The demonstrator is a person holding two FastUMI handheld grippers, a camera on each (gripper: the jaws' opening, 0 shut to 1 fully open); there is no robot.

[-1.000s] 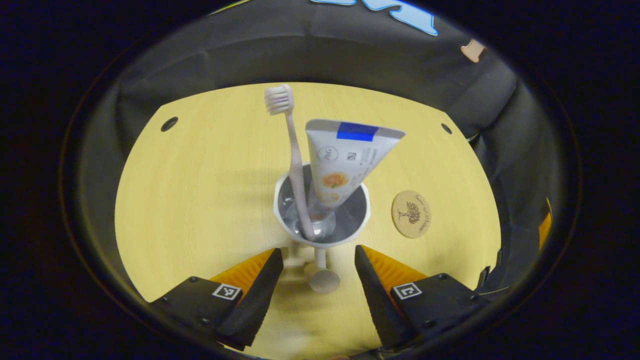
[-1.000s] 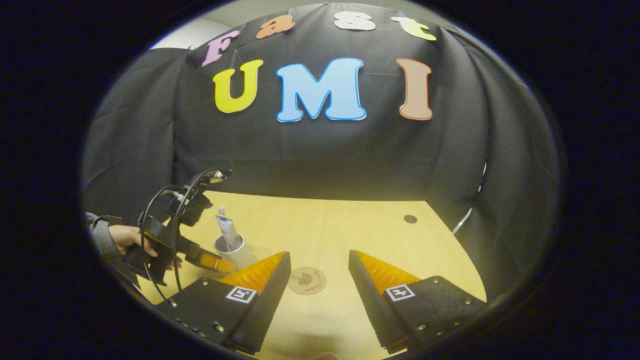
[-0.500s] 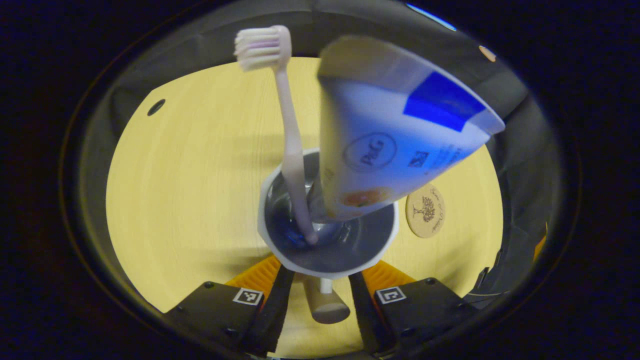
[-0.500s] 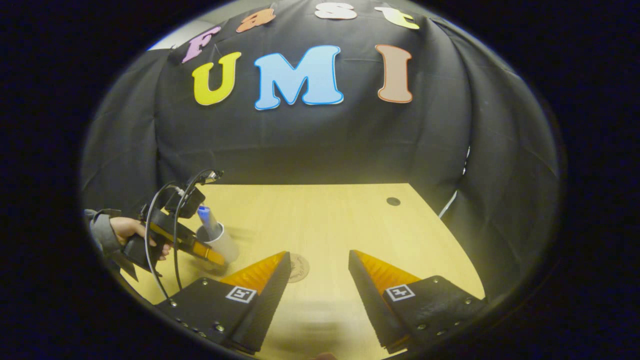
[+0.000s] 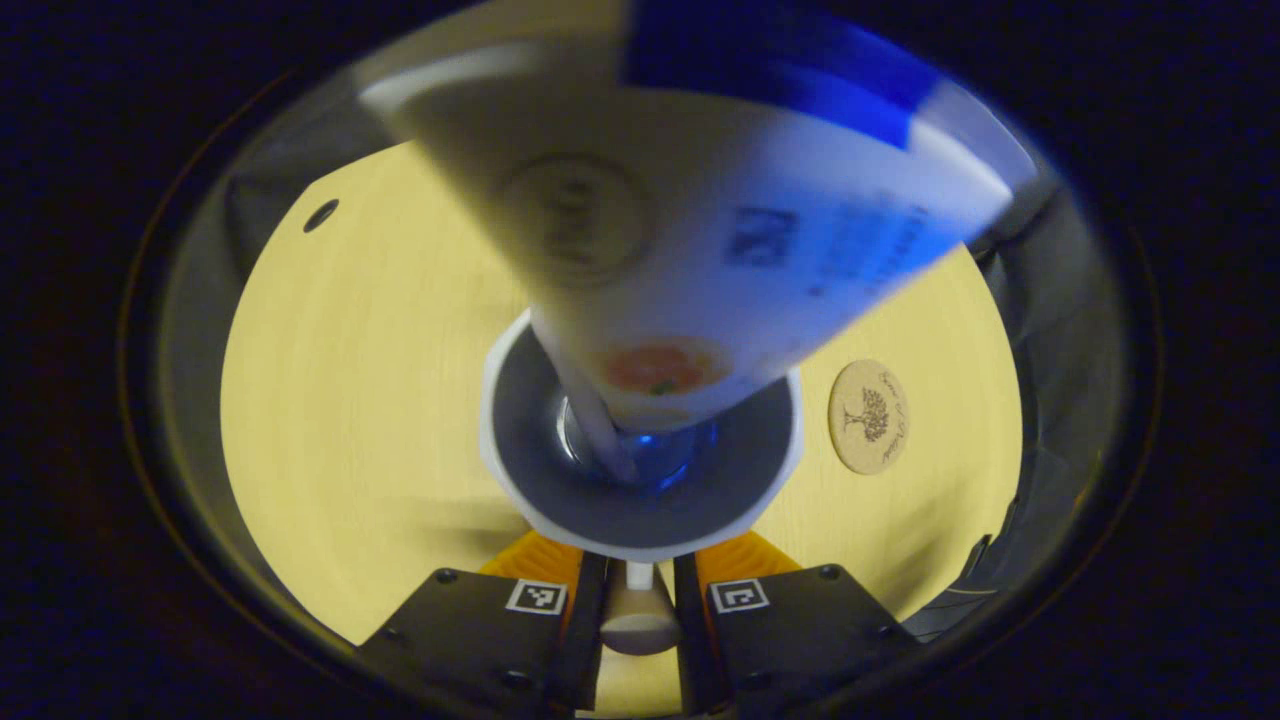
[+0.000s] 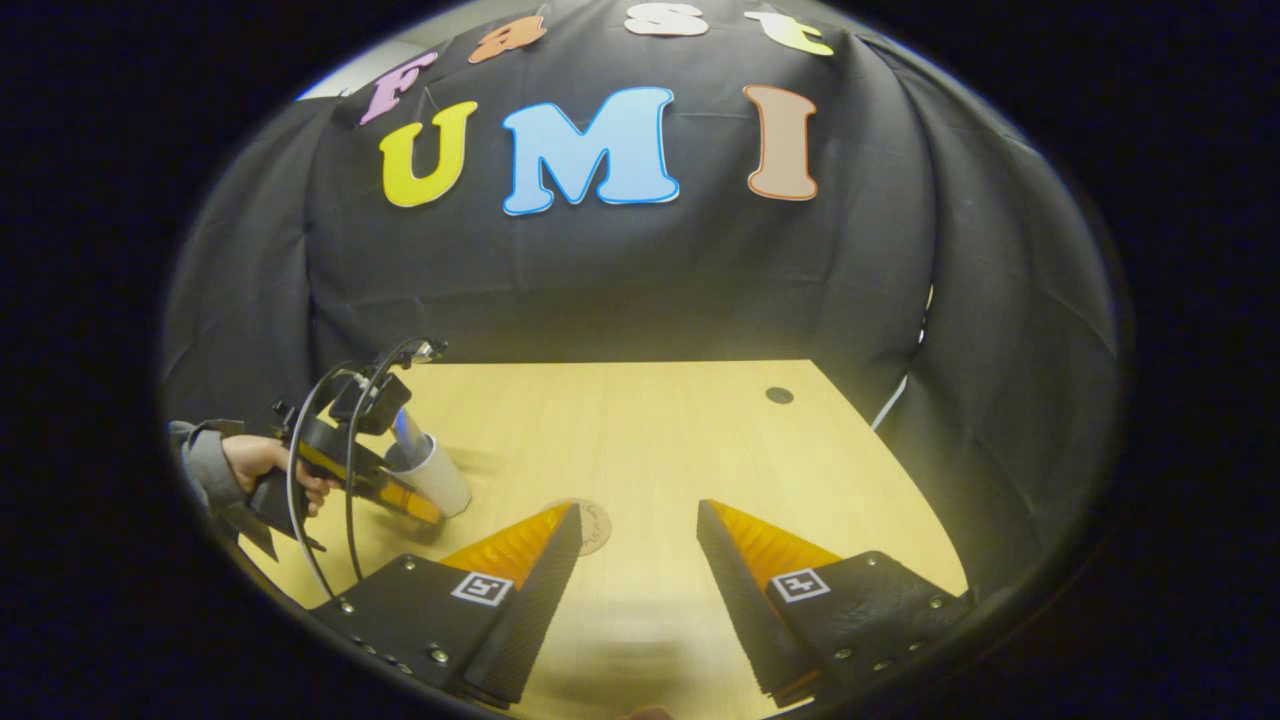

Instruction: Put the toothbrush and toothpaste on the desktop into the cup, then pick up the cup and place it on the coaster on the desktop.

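left gripper view, left gripper (image 5: pixel 640 600): we see both fingers clamped on the cup handle (image 5: pixel 637 628), near edge.
cup (image 5: pixel 640 520): white, tilted toward the camera, above the desktop (image 5: pixel 350 400).
toothpaste (image 5: pixel 700 230): in the cup, blurred, leaning over us.
toothbrush (image 5: pixel 600 430): stem in the cup, left of the tube.
coaster (image 5: pixel 868 416): right of the cup, apart, bare.
right gripper view, right gripper (image 6: pixel 638 530): we see fingers spread wide, holding nothing.
hand (image 6: pixel 262 462): far left, holding the left gripper at the cup.

blurred toothpaste (image 5: pixel 700 220), toothbrush (image 5: pixel 600 420) mostly hidden
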